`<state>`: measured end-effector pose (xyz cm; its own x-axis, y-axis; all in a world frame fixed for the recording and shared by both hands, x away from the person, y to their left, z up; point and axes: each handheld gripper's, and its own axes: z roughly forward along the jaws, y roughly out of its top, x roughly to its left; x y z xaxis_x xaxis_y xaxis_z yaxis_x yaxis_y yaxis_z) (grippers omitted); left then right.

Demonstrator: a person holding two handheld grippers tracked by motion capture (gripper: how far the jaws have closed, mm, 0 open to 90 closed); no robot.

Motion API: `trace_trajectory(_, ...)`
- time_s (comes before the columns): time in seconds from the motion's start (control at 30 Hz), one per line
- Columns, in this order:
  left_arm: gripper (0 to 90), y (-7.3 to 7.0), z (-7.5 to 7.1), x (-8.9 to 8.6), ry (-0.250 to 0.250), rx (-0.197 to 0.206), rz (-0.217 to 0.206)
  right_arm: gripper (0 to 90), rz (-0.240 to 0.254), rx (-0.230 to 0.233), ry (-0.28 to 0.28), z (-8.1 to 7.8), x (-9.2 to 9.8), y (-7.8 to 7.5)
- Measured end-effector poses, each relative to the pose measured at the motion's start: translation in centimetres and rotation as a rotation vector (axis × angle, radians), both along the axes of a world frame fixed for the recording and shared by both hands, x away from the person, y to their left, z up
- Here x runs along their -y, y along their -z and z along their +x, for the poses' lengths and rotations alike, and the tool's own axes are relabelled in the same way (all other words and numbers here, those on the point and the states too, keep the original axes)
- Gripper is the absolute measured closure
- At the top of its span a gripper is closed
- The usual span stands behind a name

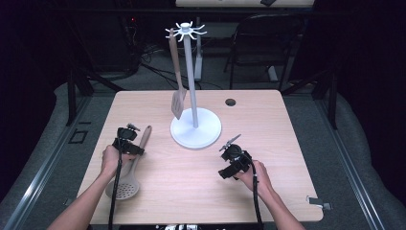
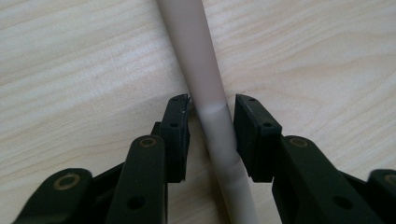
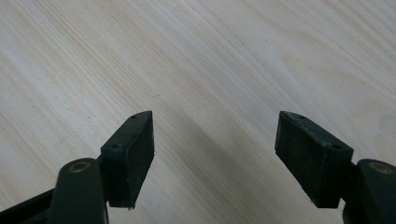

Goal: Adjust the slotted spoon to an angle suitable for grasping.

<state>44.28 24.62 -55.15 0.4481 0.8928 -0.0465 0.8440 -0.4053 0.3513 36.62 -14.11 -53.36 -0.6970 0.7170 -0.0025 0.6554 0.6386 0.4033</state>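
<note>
Left tool [image 2: 212, 135] astride skimmer handle [image 2: 205, 84] — pads not pressing

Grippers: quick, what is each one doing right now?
Left gripper: open, fingers either side of the skimmer handle, not yet clamped.
Right gripper: open, holding nothing.

bare table [image 1: 268, 187] is lying open around my right gripper [image 1: 234, 143]; the white stand [image 1: 196, 128] is blocking the middle, the spoon [image 1: 130, 172] my left.
</note>
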Motion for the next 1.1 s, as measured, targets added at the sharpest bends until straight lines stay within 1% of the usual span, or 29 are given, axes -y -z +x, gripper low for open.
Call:
trace_trajectory(0.1, 67.1, 0.0, -0.1, 0.4, 0.005, 0.011, 0.026, 28.2, -0.003, -0.002, -0.004, 0.0, -0.1, 0.0)
trace_trajectory(0.17, 67.6, 0.0, -0.1, 0.2, 0.006, 0.005, 0.013, 28.3, 0.000, 0.000, -0.003, -0.1, -0.1, 0.0)
trace_trajectory(0.2, 67.8, 0.0, -0.1, 0.2, 0.006, 0.005, 0.013, 28.3, -0.003, -0.007, -0.006, -0.1, -0.1, -0.1)
trace_trajectory(0.23, 68.0, 0.0, 0.0, -0.1, -0.001, 0.005, -0.009, 28.4, 0.004, -0.008, -0.001, -0.1, 0.0, -0.1)
trace_trajectory(0.27, 68.1, 0.0, 0.0, -0.2, -0.002, 0.002, -0.010, 28.5, 0.000, 0.000, 0.000, -0.1, 0.0, -0.1)
trace_trajectory(0.3, 68.0, 0.0, 0.0, -0.3, -0.001, 0.004, 0.002, 28.5, 0.013, -0.002, 0.004, -0.1, 0.1, -0.1)
trace_trajectory(0.33, 67.9, -0.1, 0.0, -0.3, 0.003, 0.005, 0.003, 28.6, 0.003, 0.001, 0.005, 0.0, 0.1, -0.1)
trace_trajectory(0.4, 68.6, 0.0, -0.1, -0.3, 0.008, 0.003, 0.014, 28.7, 0.013, 0.001, 0.008, 0.0, 0.2, -0.2)
trace_trajectory(0.43, 68.9, 0.0, -0.1, -0.5, 0.003, -0.003, -0.007, 28.8, 0.014, 0.001, 0.008, 0.0, 0.2, -0.2)
trace_trajectory(0.47, 69.3, 0.0, 0.0, -0.6, 0.000, -0.003, -0.018, 28.7, 0.013, 0.000, 0.008, 0.0, 0.2, -0.1)
trace_trajectory(0.53, 70.9, 0.0, 0.0, -0.7, 0.000, -0.011, -0.021, 28.8, 0.006, 0.000, 0.007, 0.0, 0.2, -0.1)
trace_trajectory(0.57, 71.6, -0.1, 0.0, -1.0, -0.001, -0.020, -0.072, 28.8, 0.006, -0.001, 0.007, 0.0, 0.2, -0.1)
trace_trajectory(0.6, 72.2, -0.2, -0.1, -1.0, -0.002, -0.021, -0.079, 28.9, 0.006, 0.001, 0.007, 0.0, 0.2, -0.2)
trace_trajectory(0.63, 72.3, -0.4, -0.2, -1.0, 0.009, -0.016, -0.075, 29.0, 0.012, 0.000, 0.008, 0.0, 0.2, -0.2)
trace_trajectory(0.73, 73.6, -0.7, -0.5, -0.8, 0.018, 0.009, -0.089, 29.1, 0.006, 0.003, 0.008, 0.0, 0.2, -0.2)
trace_trajectory(0.8, 74.6, -1.1, -0.7, -0.8, 0.025, 0.033, -0.104, 29.1, 0.004, 0.002, 0.008, -0.1, 0.1, -0.2)
trace_trajectory(0.83, 75.1, -1.3, -0.7, -0.8, 0.030, 0.050, -0.104, 29.1, 0.005, 0.002, 0.007, -0.1, 0.1, -0.2)
trace_trajectory(1.0, 75.5, -2.0, -1.1, -1.1, 0.027, 0.105, -0.128, 29.2, 0.008, 0.003, 0.009, 0.0, 0.2, -0.2)
trace_trajectory(1.1, 75.5, -2.3, -1.3, -1.4, 0.021, 0.126, -0.146, 29.2, 0.007, 0.003, 0.008, 0.0, 0.2, -0.2)
